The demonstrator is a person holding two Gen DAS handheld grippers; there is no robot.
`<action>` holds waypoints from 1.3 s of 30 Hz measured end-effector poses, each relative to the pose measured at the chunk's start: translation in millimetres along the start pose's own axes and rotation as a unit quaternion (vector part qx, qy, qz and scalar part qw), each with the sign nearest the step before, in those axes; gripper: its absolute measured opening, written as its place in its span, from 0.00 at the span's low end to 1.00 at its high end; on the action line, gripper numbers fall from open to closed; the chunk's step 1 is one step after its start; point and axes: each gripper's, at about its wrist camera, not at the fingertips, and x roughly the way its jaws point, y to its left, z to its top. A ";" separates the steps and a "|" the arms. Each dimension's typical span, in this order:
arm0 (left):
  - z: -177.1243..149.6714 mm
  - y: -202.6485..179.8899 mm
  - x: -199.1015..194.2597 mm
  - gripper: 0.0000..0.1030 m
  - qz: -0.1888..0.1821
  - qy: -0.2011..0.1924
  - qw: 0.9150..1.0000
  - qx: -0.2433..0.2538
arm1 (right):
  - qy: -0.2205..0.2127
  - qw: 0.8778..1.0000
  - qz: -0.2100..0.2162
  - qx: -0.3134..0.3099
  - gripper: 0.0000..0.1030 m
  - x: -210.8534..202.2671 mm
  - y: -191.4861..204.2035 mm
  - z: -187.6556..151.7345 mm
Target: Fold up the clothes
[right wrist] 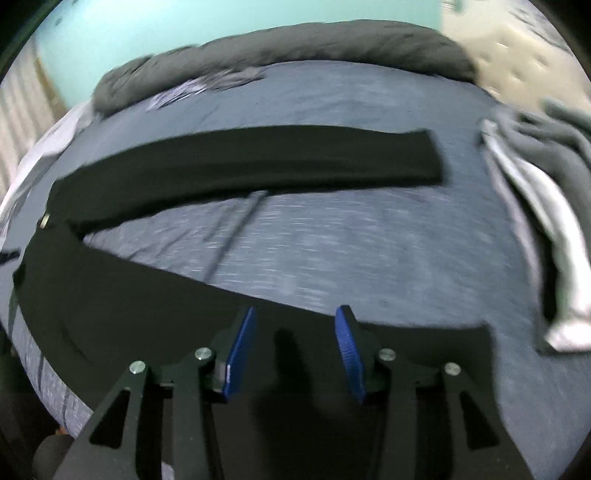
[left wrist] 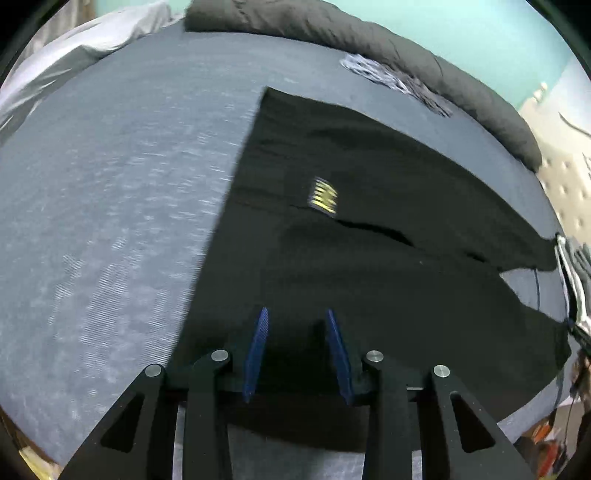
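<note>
A bed with a grey-blue mottled sheet (left wrist: 110, 184) fills the frame; a dark grey rolled duvet (left wrist: 332, 29) lies along its upper edge, against a turquoise wall (right wrist: 184, 22).

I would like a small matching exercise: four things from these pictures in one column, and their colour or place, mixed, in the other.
Things:
1. black trousers
2. bedsheet
3. dark duvet
4. grey and white garment

Descriptions:
A. rolled along the far edge of the bed
B. mottled blue-grey
C. spread flat, legs apart
D. lying at the right of the bed

Pairs: 1-C, 2-B, 3-A, 4-D
</note>
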 end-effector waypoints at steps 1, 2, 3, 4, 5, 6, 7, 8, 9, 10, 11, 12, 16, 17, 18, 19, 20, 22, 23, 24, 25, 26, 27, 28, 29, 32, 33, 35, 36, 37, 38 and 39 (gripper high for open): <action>0.6 -4.6 3.8 0.35 -0.003 0.002 1.000 0.004 | 0.002 1.000 0.007 -0.013 0.45 5.2 10.2 2.2; 0.9 -9.0 7.9 0.35 -0.006 0.005 1.000 0.009 | 0.006 0.999 0.013 -0.029 0.45 13.2 19.5 6.8; 1.3 -11.9 11.3 0.35 -0.007 0.007 1.000 0.013 | 0.012 0.999 0.020 -0.045 0.45 21.2 29.9 10.6; 1.7 -13.9 14.3 0.35 -0.006 0.009 1.000 0.016 | 0.019 0.998 0.026 -0.062 0.45 28.2 41.3 12.1; 2.2 -16.0 17.4 0.36 -0.005 0.011 1.000 0.019 | 0.023 0.997 0.029 -0.072 0.45 33.1 48.3 14.3; 2.4 -17.4 19.4 0.36 -0.004 0.013 1.000 0.021 | 0.028 0.996 0.033 -0.082 0.45 37.8 55.1 16.1; 2.5 -18.1 20.9 0.36 -0.003 0.013 1.000 0.022 | 0.033 0.994 0.035 -0.093 0.45 42.1 61.6 17.1; 2.5 -18.2 21.8 0.36 -0.004 0.013 1.000 0.022 | 0.038 0.993 0.038 -0.105 0.45 46.4 68.0 18.1; 2.4 -18.1 22.5 0.37 -0.004 0.014 1.000 0.022 | 0.044 0.991 0.040 -0.117 0.45 50.8 74.6 18.9; 2.4 -18.0 23.2 0.37 -0.005 0.015 1.000 0.022 | 0.049 0.989 0.041 -0.132 0.43 55.3 81.4 19.1; 2.4 -17.9 23.8 0.37 -0.006 0.015 1.000 0.022 | 0.054 0.987 0.043 -0.145 0.30 59.1 87.3 18.8; 2.2 -17.6 24.2 0.37 -0.007 0.015 1.000 0.023 | 0.059 0.985 0.045 -0.154 0.16 61.3 91.0 17.3; 3.6 -14.4 25.9 0.37 -0.006 0.015 1.000 0.024 | 0.066 0.982 0.043 -0.170 0.00 66.3 96.3 16.4; 3.9 -13.6 25.5 0.37 -0.006 0.014 1.000 0.023 | 0.057 0.985 0.038 -0.161 0.00 63.4 93.0 19.3; 4.2 -12.7 25.1 0.37 -0.007 0.013 1.000 0.022 | 0.047 0.987 0.033 -0.147 0.00 60.3 87.7 22.9; 3.4 -12.5 24.1 0.37 -0.006 0.012 1.000 0.021 | 0.037 0.992 0.027 -0.119 0.00 56.8 76.9 28.2; 3.2 -12.6 23.3 0.37 -0.006 0.011 1.000 0.020 | 0.028 0.995 0.020 -0.091 0.00 53.2 66.2 33.5; 3.6 -12.6 22.2 0.37 -0.006 0.009 1.000 0.019 | 0.024 0.998 0.008 -0.061 0.00 50.9 52.4 39.1; 3.9 -12.6 21.6 0.37 -0.006 0.008 1.000 0.018 | 0.027 0.998 0.001 -0.053 0.00 51.1 47.8 40.4; 3.7 -13.2 20.8 0.37 -0.007 0.007 1.000 0.019 | 0.027 0.999 0.007 -0.044 0.00 50.3 44.0 41.6; 2.8 -13.8 19.6 0.37 -0.009 0.006 1.000 0.020 | 0.022 0.998 0.039 -0.036 0.00 47.6 44.2 42.5; 2.4 -14.7 18.8 0.37 -0.009 0.005 1.000 0.022 | 0.022 0.997 0.059 -0.036 0.06 47.5 48.8 43.4; 2.6 -15.2 19.5 0.38 -0.009 0.005 1.000 0.022 | 0.023 0.996 0.071 -0.039 0.33 48.1 54.4 44.3; 2.8 -15.3 20.8 0.38 -0.008 0.006 1.000 0.022 | 0.028 0.996 0.066 -0.052 0.48 50.3 62.1 45.0; 2.7 -15.4 21.5 0.38 -0.009 0.006 1.000 0.020 | 0.035 0.995 0.068 -0.064 0.58 52.8 68.8 45.0; 1.9 -18.8 23.1 0.39 -0.013 0.007 1.000 0.021 | 0.053 0.991 0.067 -0.104 0.58 64.2 90.5 44.1; 1.9 -20.9 23.9 0.40 -0.013 0.008 1.000 0.024 | 0.058 0.989 0.065 -0.116 0.58 68.8 96.8 42.6; 1.3 -23.4 24.8 0.40 -0.014 0.010 0.999 0.029 | 0.070 0.986 0.051 -0.143 0.57 81.0 108.8 38.7; 0.9 -24.0 25.0 0.40 -0.014 0.011 0.999 0.030 | 0.074 0.985 0.045 -0.152 0.46 85.9 112.2 37.1; 0.9 -24.5 25.0 0.40 -0.015 0.011 0.999 0.031 | 0.075 0.984 0.044 -0.157 0.36 88.9 114.9 37.2; 0.3 -24.7 24.7 0.40 -0.016 0.011 0.999 0.031 | 0.076 0.983 0.042 -0.162 0.23 91.8 117.7 37.2; -0.5 -24.7 24.3 0.40 -0.017 0.011 0.999 0.032 | 0.076 0.982 0.040 -0.166 0.08 94.0 120.1 37.4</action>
